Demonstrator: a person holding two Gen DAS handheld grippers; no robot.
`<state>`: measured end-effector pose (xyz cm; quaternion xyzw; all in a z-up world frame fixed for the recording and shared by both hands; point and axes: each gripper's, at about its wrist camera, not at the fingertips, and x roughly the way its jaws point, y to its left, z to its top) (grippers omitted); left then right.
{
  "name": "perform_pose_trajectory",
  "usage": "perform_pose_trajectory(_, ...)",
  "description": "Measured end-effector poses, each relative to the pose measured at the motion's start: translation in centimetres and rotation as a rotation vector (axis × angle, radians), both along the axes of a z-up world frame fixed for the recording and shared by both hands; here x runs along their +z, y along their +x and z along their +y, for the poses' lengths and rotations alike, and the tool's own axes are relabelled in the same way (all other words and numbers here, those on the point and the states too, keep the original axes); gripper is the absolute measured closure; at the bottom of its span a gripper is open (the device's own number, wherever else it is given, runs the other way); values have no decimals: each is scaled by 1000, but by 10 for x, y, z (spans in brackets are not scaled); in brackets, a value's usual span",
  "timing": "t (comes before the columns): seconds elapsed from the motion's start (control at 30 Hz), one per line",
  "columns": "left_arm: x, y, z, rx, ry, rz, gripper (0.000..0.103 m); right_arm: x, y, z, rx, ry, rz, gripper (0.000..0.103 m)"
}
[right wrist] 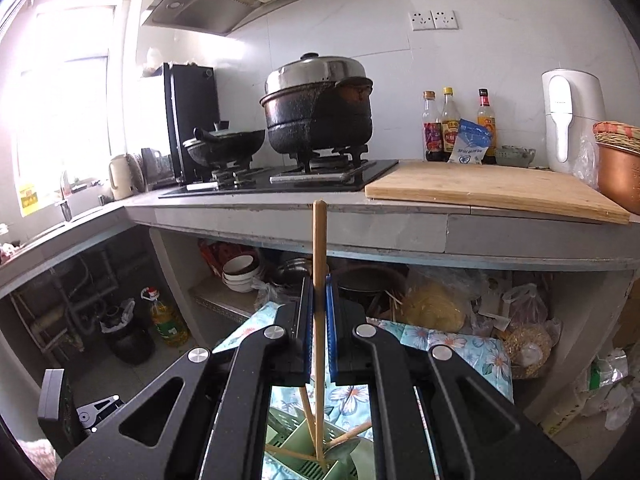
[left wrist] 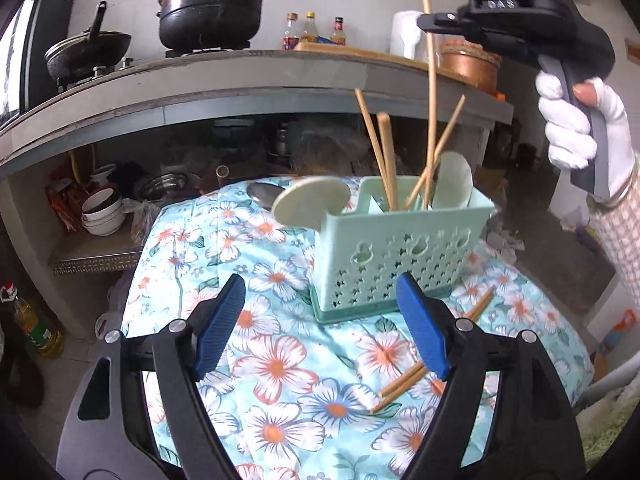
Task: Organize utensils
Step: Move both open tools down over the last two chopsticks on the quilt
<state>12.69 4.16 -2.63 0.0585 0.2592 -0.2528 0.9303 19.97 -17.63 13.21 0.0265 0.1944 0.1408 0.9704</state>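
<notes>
Chopsticks stand at mixed angles in a mint-green perforated utensil caddy (left wrist: 404, 248) set near the far edge of a floral-clothed table (left wrist: 280, 364). Pale flat spoons (left wrist: 312, 202) lean in it too, one over its left rim. The right gripper (right wrist: 320, 312), held by a white-gloved hand (left wrist: 580, 124), has its jaws pressed together on one upright chopstick (right wrist: 319, 320) whose lower tip reaches down into the caddy. The left gripper (left wrist: 320, 320) hangs above the cloth with its blue pads (left wrist: 220, 328) spread wide and nothing between them. A loose pair of chopsticks (left wrist: 404, 380) lies on the cloth in front of the caddy, towards the table's right edge, partly behind the right-hand pad.
</notes>
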Motion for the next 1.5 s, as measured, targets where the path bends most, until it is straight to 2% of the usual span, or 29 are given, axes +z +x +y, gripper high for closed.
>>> perform_pose_trajectory(0.13,-17,3,-22,-54,81,34,28,-19,4,10,6,-56,55,97)
perform_pose_trajectory(0.27,-31,4,-38,-94,135,72,28,-21,-1,11,-18,-69,65,93)
perform_pose_trajectory(0.33,-36,4,-46,-108,154,85,28,-18,-6,6,-39,-55,58,78)
perform_pose_trajectory(0.57,-47,18,-71,-77,269,153,28,-3,-51,-28,-125,78,13,64)
perform_pose_trajectory(0.7,-56,24,-78,-78,310,190,28,-12,-83,-51,-172,169,42,58)
perform_pose_trajectory(1.0,-64,30,-84,-82,353,221,28,-88,-125,-88,-325,286,271,56)
perform_pose_trajectory(1.23,-72,33,-92,-84,379,231,28,-148,-133,-96,-344,432,450,56)
perform_pose_trajectory(1.5,-79,37,-101,-84,400,242,28,-200,-125,-89,-346,522,632,56)
